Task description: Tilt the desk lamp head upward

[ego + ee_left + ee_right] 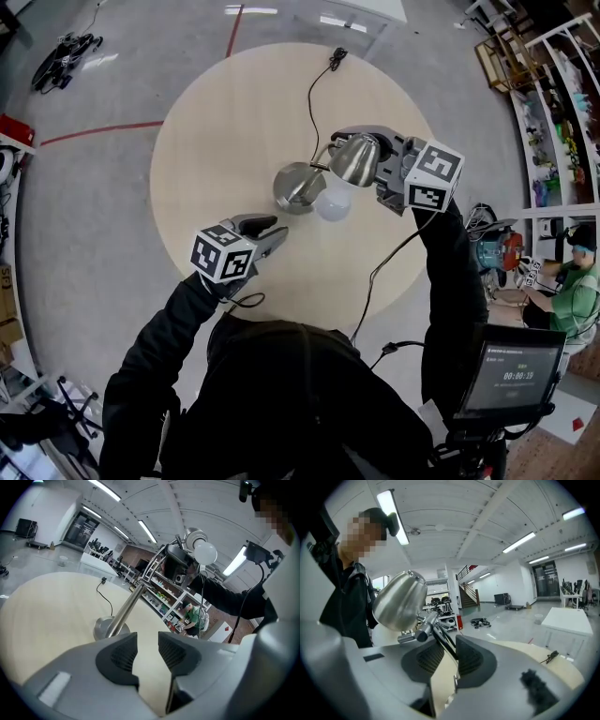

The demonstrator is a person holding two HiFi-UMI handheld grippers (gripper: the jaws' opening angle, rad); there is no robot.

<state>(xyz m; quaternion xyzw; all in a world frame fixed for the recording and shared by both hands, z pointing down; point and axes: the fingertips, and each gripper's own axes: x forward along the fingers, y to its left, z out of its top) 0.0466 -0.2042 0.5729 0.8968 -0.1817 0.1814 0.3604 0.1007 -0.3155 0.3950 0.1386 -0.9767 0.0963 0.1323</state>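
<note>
1. Writing: the marker cube [223, 253] on the left tool [279, 228] and the one [433, 175] on the right tool [446, 648] carry black-and-white squares only, with no letters. The screen [516, 375] shows timer digits too small to read. No brand shows on the desk lamp [309, 183].
2. Position: the lamp stands near the middle of the round bench [216, 141].
   - The right tool is at the lamp head [354, 159]. Its jaws stand narrowly apart with the thin black neck rod [443, 641] between them, and the bench shows through the gap.
   - The left tool is near the base [292, 190] but apart from it, its jaws wide and empty.
3. Views:
   - Only the head view shows the cord [311, 94] crossing the bench.
   - The left tool view shows the stem [124, 611] leaning up to the white bulb [205, 553].
   - The right tool view shows the joint [423, 631] behind the head.
</note>
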